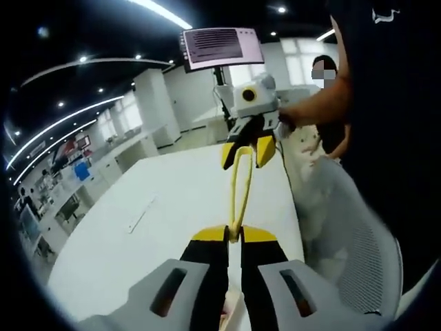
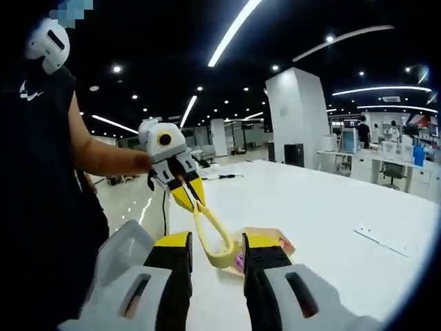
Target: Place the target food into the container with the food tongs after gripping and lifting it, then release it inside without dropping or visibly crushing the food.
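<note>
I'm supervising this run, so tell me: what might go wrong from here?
1. The left gripper pinches just one end of the yellow tongs, which may twist loose.
2. The right gripper straddles the tongs' loop, its hold unclear. A slip might drop them onto the tan packet on the white table.

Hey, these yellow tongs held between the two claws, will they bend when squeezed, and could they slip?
Probably springy rather than stiff: the yellow food tongs are a thin strip bent into a loop at one end. Likely light too, since the left claw pinches just one end while they hang above the white table. Their smooth-looking surface might slip in a loose grip.
</note>
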Demonstrator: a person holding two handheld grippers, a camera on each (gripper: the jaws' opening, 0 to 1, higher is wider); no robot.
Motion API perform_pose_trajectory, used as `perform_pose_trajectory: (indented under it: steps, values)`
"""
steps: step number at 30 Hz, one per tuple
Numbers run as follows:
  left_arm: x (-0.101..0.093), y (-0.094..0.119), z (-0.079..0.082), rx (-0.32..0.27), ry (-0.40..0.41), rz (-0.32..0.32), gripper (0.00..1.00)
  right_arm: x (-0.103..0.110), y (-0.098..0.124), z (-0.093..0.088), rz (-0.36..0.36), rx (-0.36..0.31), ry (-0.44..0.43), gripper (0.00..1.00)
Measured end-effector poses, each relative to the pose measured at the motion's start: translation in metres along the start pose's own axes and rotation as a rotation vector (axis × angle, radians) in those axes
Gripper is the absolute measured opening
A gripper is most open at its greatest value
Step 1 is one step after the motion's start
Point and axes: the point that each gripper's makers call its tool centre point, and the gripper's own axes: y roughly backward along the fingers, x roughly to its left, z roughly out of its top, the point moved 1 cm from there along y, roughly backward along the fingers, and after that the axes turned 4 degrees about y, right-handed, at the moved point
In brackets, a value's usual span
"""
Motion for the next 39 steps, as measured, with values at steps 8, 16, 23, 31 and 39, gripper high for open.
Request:
perform_pose_trajectory:
  steps: [8,16,23,31,39]
  values:
    - [-0.002,-0.006,-0.01,0.021,-0.014,0.004,0.0,0.003,-0.002,-0.012,0.004,0.019,0.04,0.19]
    - [-0.011,-0.025,-0.034,0.096,-0.074,0.012,0.0,0.002,-0.004,-0.053,-0.004,0.111,0.006,0.19]
    - [-0.017,-0.042,-0.068,0.151,-0.057,0.016,0.0,0.004,-0.01,-0.094,-0.027,0.201,0.006,0.19]
    - [-0.022,-0.054,-0.095,0.189,-0.036,0.007,0.0,0.001,-0.016,-0.127,-0.024,0.243,-0.019,0.19]
    - [-0.027,-0.074,-0.136,0.264,0.014,0.0,0.0,0.0,-0.025,-0.171,0.018,0.321,0.067,0.17]
